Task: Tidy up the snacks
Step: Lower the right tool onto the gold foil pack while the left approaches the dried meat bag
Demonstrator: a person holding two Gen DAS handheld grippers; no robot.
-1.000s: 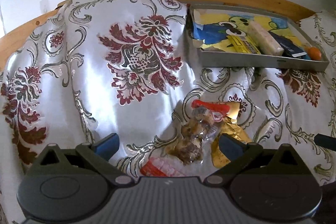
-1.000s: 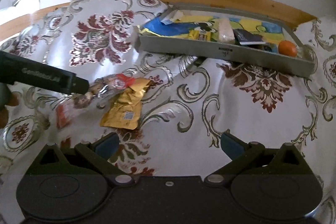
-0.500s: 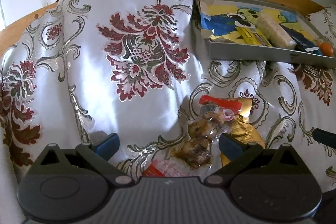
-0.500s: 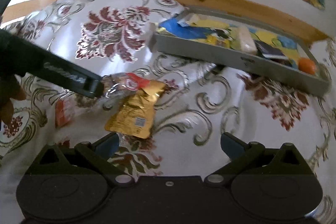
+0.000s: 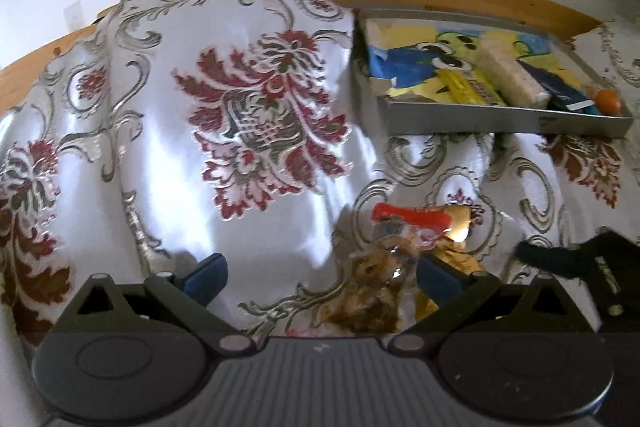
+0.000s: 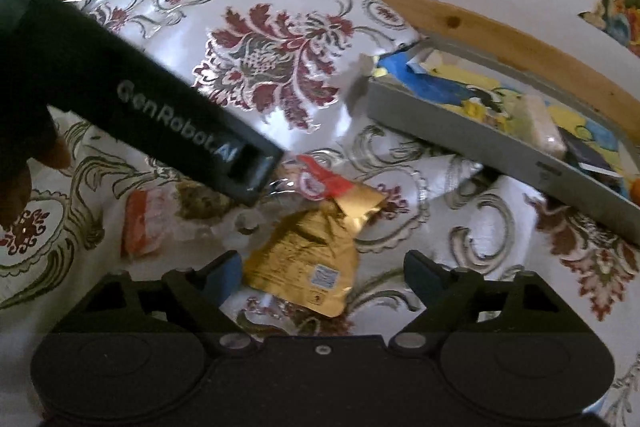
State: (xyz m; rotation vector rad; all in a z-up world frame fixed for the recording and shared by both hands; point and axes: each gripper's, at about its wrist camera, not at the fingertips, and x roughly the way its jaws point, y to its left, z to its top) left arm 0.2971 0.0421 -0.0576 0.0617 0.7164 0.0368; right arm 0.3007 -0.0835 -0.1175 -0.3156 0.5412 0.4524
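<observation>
Floral cloth point(image 5: 256, 115), both tools point(image 5: 320, 273) point(image 6: 322, 273) wide open

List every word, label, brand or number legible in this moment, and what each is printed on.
"GenRobot.AI": white lettering along the side of the left gripper, seen from the right wrist camera.
Gold pouch: a small white label and fine print, too small to read.
Clear snack bag with red header: a round mark, blurred.
Yellow packet in the grey tray: print unreadable.
Right gripper: no text visible.

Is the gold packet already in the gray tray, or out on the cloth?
Out. The gold packet lies flat on the cloth, apart from the gray tray.
</observation>
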